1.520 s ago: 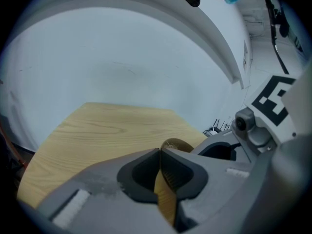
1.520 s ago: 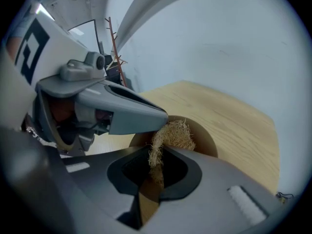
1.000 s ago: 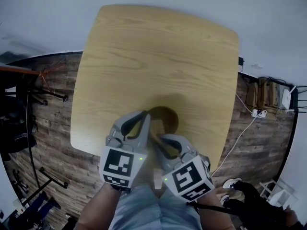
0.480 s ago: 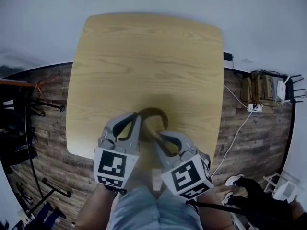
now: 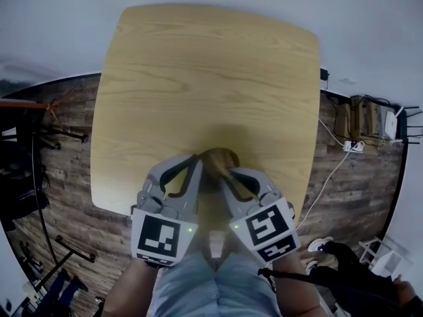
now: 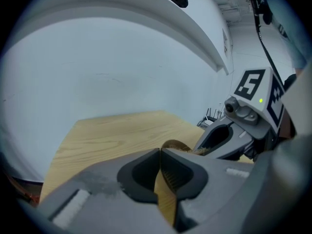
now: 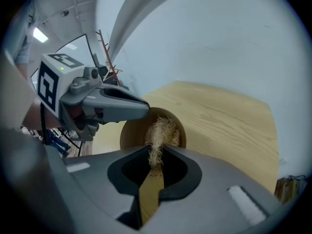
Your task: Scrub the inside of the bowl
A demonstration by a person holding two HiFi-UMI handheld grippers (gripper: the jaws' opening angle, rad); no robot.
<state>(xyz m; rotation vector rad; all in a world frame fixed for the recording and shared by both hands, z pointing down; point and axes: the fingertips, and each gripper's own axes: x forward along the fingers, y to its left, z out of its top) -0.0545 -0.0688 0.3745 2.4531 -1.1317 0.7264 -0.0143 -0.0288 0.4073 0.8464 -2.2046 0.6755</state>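
A small brown wooden bowl (image 5: 221,157) sits on the light wooden table (image 5: 211,78) near its front edge. My left gripper (image 5: 197,162) is shut on the bowl's near rim; in the left gripper view a thin strip of the bowl (image 6: 175,144) runs between the closed jaws of the left gripper (image 6: 160,152). My right gripper (image 7: 156,150) is shut on a tuft of straw-coloured fibre scrubber (image 7: 160,130), which reaches into the bowl (image 7: 131,133). In the head view the right gripper (image 5: 229,172) covers part of the bowl.
The table's front edge runs just under the grippers. Around the table is dark plank floor (image 5: 344,197), with a power strip and cables (image 5: 350,147) at the right and black stands (image 5: 39,137) at the left. A pale wall lies beyond the table.
The right gripper has shifted slightly over the bowl with the scrubber, hiding more of it. The left gripper keeps its hold on the rim.
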